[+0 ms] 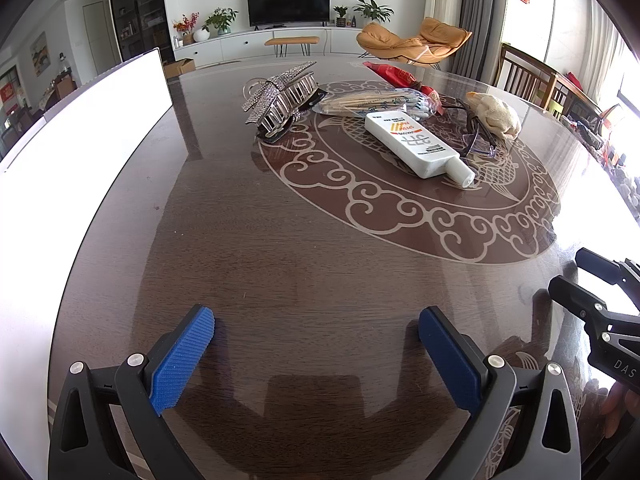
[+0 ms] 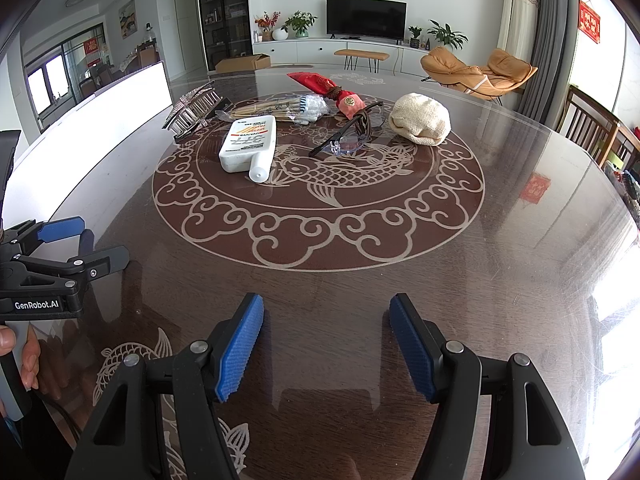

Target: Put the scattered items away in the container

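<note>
Blue pads of my right gripper [image 2: 326, 346] sit spread wide over the dark wooden surface [image 2: 480, 260], nothing between them. My left gripper [image 1: 316, 354] is spread and empty too, just beside it. Further out, on the carved fish pattern, the scattered things lie close together: a white bottle [image 2: 249, 145] on its side, a sparkly hair clip [image 2: 194, 114], a bag of cotton swabs [image 2: 286, 109], a red pouch [image 2: 324, 86], glasses [image 2: 348, 134] and a cream knitted bundle [image 2: 420, 119]. At the left edge stands a white wall, probably the container [image 1: 84, 120], though glare washes it out.
</note>
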Demonstrator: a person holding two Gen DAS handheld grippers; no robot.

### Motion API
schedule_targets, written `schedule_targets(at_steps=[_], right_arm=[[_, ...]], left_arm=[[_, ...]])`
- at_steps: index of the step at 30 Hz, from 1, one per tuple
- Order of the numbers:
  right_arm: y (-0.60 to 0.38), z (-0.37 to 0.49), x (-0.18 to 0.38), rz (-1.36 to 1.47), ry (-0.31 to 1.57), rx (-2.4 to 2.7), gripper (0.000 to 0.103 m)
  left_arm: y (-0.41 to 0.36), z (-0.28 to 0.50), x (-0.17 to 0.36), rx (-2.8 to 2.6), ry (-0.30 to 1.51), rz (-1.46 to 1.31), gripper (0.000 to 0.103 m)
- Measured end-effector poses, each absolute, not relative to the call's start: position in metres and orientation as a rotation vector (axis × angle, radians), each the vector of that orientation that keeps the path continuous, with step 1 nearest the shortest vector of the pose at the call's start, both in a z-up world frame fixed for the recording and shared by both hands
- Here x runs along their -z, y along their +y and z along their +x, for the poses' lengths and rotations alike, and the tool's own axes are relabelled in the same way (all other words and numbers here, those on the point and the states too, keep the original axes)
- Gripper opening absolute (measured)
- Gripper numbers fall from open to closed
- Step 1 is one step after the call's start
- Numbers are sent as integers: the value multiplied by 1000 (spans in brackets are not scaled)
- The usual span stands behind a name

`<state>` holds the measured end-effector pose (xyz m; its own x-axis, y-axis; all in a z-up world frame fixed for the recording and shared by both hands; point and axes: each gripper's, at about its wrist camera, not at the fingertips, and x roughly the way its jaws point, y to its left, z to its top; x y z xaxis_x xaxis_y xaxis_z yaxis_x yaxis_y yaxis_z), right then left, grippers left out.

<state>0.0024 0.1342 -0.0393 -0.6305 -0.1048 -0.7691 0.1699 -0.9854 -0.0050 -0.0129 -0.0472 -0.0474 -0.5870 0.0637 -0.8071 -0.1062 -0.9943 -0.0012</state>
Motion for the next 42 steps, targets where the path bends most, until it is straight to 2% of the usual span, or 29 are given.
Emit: schedule_targets(at_steps=[23, 34, 38, 42], right_arm=[[134, 2, 39, 1268, 116, 2704, 67], [127, -8, 34, 1258, 84, 2614, 67], [104, -33, 15, 1166, 199, 2615, 67], [80, -79, 8, 1151, 239, 2557, 67]], left_arm=[[-47, -13, 48, -2715, 72, -1378, 103], [-84, -7, 43, -2682, -47, -1381, 103], [-77, -10, 46, -2724, 24, -1392, 103], [-72, -12, 47, -2720, 64, -1394, 103]])
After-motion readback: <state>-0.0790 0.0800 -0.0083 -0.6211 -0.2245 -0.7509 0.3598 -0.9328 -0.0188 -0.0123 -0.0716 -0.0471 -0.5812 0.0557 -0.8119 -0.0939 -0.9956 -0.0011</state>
